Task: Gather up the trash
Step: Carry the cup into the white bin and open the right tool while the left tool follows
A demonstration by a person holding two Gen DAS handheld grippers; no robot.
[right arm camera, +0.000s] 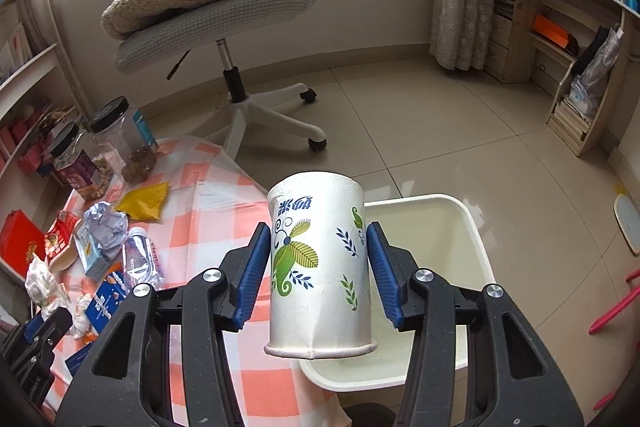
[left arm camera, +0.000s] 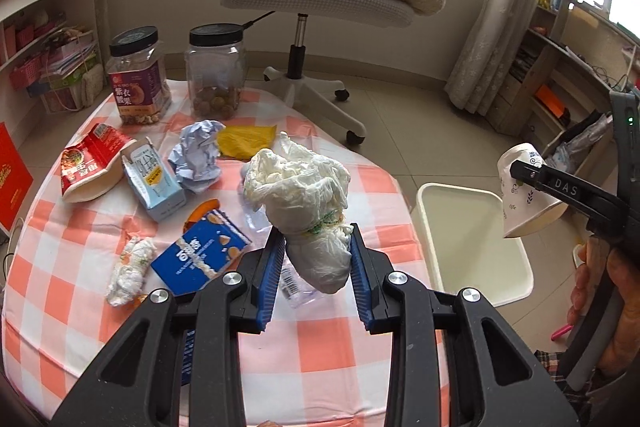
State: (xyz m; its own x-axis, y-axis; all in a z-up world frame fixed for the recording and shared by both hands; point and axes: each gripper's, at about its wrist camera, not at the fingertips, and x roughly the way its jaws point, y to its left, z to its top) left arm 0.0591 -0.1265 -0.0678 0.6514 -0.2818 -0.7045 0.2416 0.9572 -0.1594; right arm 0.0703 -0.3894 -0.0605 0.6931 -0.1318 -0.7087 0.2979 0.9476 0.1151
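paper cup (right arm camera: 318, 263) in right claw (right arm camera: 318, 259), bin (right arm camera: 476, 227) beneath

1. My left claw (left arm camera: 318, 247) pinches a crumpled white tissue wad (left arm camera: 304, 195), standing up between the blue pads, raised above the checked cloth.
2. My right claw (right arm camera: 318, 259) clamps a paper cup (right arm camera: 318, 267) with green leaf print, upside down, rim toward me, just over the near corner of the cream bin (right arm camera: 432, 227).
3. Ahead-left of my left claw: blue box (left arm camera: 200, 257), milk carton (left arm camera: 154, 179), red snack bag (left arm camera: 90, 163), crumpled paper ball (left arm camera: 198, 155), yellow wrapper (left arm camera: 246, 141), small tissue roll (left arm camera: 130, 273).
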